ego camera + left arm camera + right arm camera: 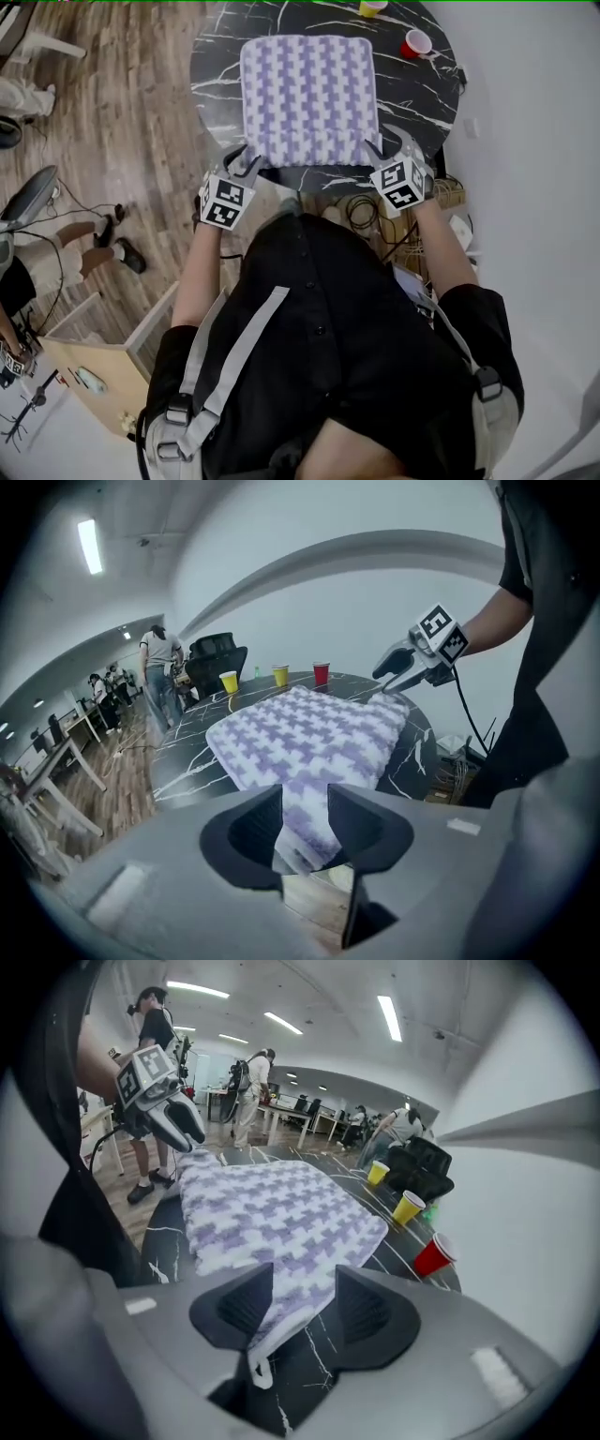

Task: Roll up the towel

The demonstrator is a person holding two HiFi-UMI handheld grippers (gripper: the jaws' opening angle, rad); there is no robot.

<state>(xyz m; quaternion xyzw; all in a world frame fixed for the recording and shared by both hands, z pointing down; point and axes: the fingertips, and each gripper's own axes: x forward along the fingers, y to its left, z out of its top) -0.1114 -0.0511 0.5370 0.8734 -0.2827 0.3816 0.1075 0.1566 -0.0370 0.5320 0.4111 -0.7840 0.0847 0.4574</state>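
Both hands out front, tongs tipped down at near edge of surface. Left tongs half spread, towel corner drooping loose between. Right tongs same, other near corner. Rest of towel flat beyond tongs.

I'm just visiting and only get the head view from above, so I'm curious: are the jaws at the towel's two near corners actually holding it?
Observer: The right gripper has its jaws apart around the corner of the towel. Dark table shows beside the corner, so it isn't pinched.
Visitor: And the left one?
Observer: The corner fills the gap between the jaws of the left gripper. I can't tell whether they press on it.
Visitor: Anything else I'm missing?
Observer: A small white loop hangs from the right corner.
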